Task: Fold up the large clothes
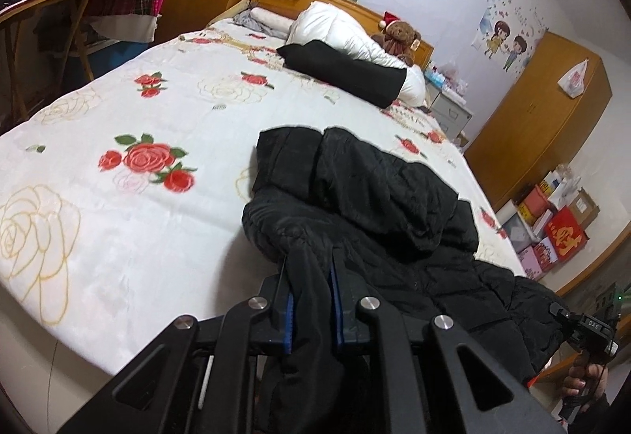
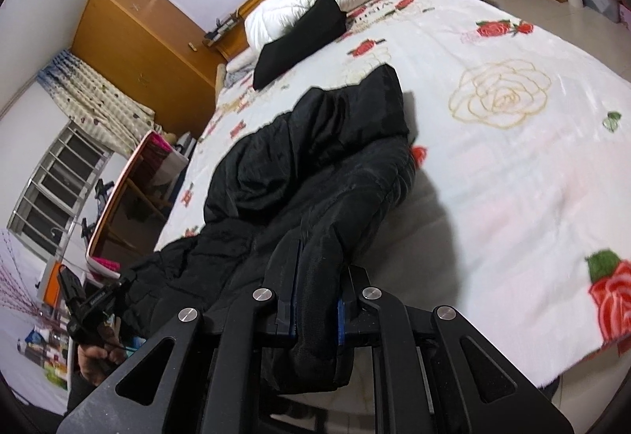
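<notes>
A rose-printed bed [image 1: 118,110] carries the black jacket [image 1: 374,189]; each hand-held gripper, left [image 1: 309,268] and right [image 2: 319,256], clamps its near edge (probably for folding it over).

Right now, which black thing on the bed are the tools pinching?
The black puffy coat, gripped by both tools. The flat black cushion lies untouched by the white pillow.

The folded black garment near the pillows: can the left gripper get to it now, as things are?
Probably not now. The left gripper is shut on the black padded jacket at the near edge of the bed. The folded black garment lies far up by the white pillow. Open bedspread lies between; the jacket must be released first.
</notes>
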